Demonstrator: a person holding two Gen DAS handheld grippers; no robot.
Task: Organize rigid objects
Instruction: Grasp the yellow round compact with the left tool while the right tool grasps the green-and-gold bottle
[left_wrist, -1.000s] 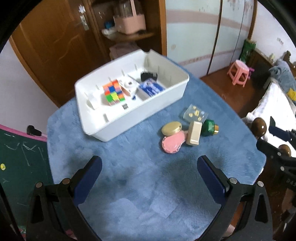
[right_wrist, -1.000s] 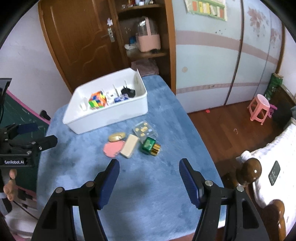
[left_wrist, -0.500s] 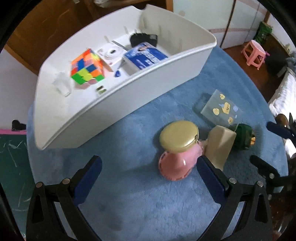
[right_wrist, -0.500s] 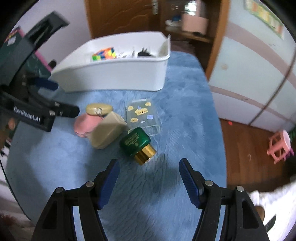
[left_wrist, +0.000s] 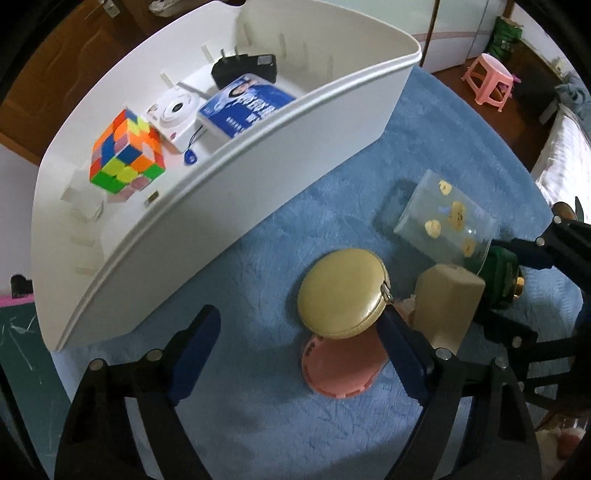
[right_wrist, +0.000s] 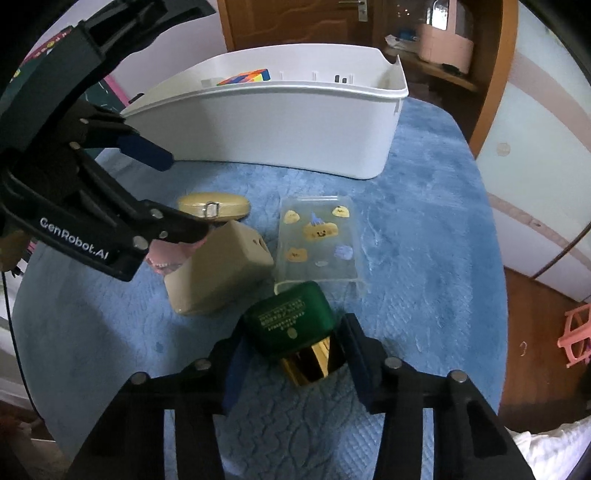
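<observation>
A white bin (left_wrist: 303, 122) stands on the blue cloth and holds a colour cube (left_wrist: 125, 151), a small white camera (left_wrist: 175, 110), a blue box (left_wrist: 245, 103) and a black plug (left_wrist: 243, 66). In front of it lie a round gold case (left_wrist: 343, 291), a pink disc (left_wrist: 341, 363), a beige box (left_wrist: 445, 299), a clear phone case (left_wrist: 443, 221) and a green bottle with a gold cap (right_wrist: 291, 325). My left gripper (left_wrist: 295, 350) is open, low over the gold case and pink disc. My right gripper (right_wrist: 291, 347) has closed in around the green bottle, fingers at its sides.
The bin (right_wrist: 280, 122) fills the far side of the blue-covered table (right_wrist: 424, 240). The table edge drops off to the right onto a wooden floor, with a pink stool (left_wrist: 491, 79) there. A wooden door and a shelf stand behind the bin.
Both grippers moved forward and down to the objects. The left one now straddles the gold case. The right one narrowed around the green bottle.
</observation>
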